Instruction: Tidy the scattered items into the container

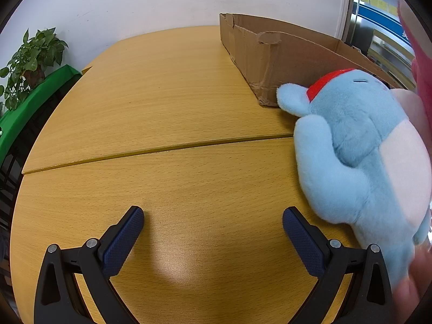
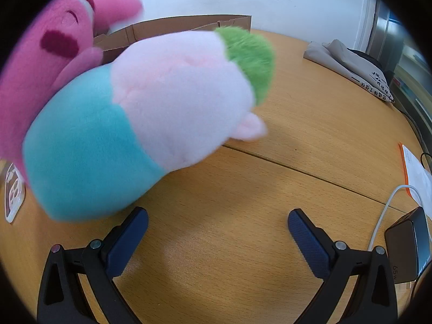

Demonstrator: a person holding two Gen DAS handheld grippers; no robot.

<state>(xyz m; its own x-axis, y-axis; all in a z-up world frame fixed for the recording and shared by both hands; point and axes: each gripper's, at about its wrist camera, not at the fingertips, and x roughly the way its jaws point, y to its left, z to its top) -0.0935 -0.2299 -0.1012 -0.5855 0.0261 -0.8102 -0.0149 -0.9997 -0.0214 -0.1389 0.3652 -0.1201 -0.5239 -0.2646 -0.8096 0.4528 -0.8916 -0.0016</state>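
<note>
In the left wrist view a light blue plush toy (image 1: 359, 145) with a red band and pale pink belly lies on the wooden table, right of my open, empty left gripper (image 1: 213, 226). An open cardboard box (image 1: 272, 54) stands behind it. In the right wrist view a plush with a teal body, pale pink head and green tuft (image 2: 140, 118) lies at the left, with a pink plush (image 2: 51, 54) behind it against the box (image 2: 172, 27). My right gripper (image 2: 217, 228) is open and empty, just right of the teal plush.
A potted plant (image 1: 32, 59) on a green surface stands off the table's left. At the right are a folded grey cloth (image 2: 348, 62), papers (image 2: 415, 172), a black charger (image 2: 407, 245) with a white cable, and a small white tag (image 2: 13, 191) at far left.
</note>
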